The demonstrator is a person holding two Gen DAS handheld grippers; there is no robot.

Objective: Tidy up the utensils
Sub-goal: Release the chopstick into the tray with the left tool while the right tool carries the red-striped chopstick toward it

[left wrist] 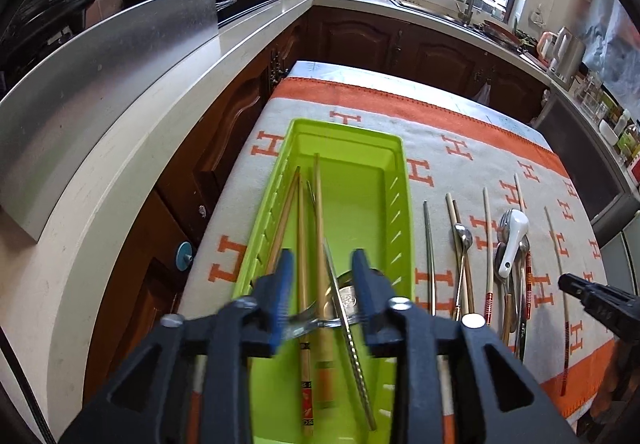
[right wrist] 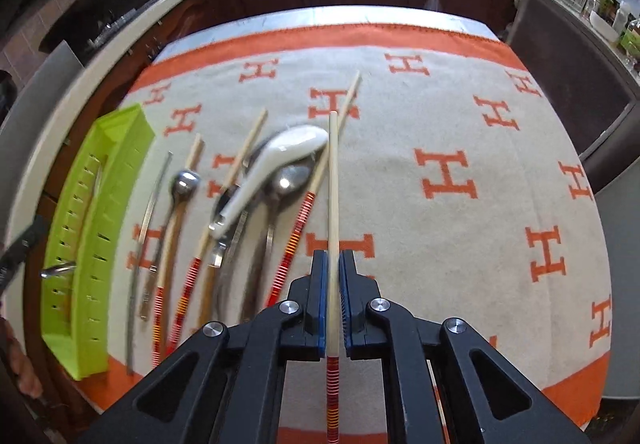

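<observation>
The utensils are in two groups on a grey cloth [right wrist: 400,115] with orange H letters and an orange border, which covers a table in a kitchen.

The first group is inside a long bright green tray [left wrist: 394,179] with slots in its side walls. It stands near the left edge of the cloth. In it lie several wooden chopsticks [left wrist: 319,211], side by side along the tray, some with printed ends, and one ridged metal chopstick [left wrist: 352,340] lying at a slant across them. A shiny metal utensil lies under them at the near end; I cannot tell what kind it is.

The left gripper [left wrist: 322,280] hangs over the near end of the tray. Its jaws stand apart and its blue pads [left wrist: 280,292] press on nothing; the chopsticks lie below, between them.

The second group is in a row on the cloth, to the right of the tray: a thin metal chopstick [right wrist: 154,199], pale chopsticks with red and orange striped ends [right wrist: 298,232], metal spoons [right wrist: 290,177], and a white ceramic spoon [right wrist: 280,155] resting on top of the metal ones.

The right gripper [right wrist: 333,264] is closed tightly on one pale chopstick with a red striped end [right wrist: 332,179]. It is pinched between the blue pads and points straight forward, its pale tip over the cloth beside the white spoon.
</observation>
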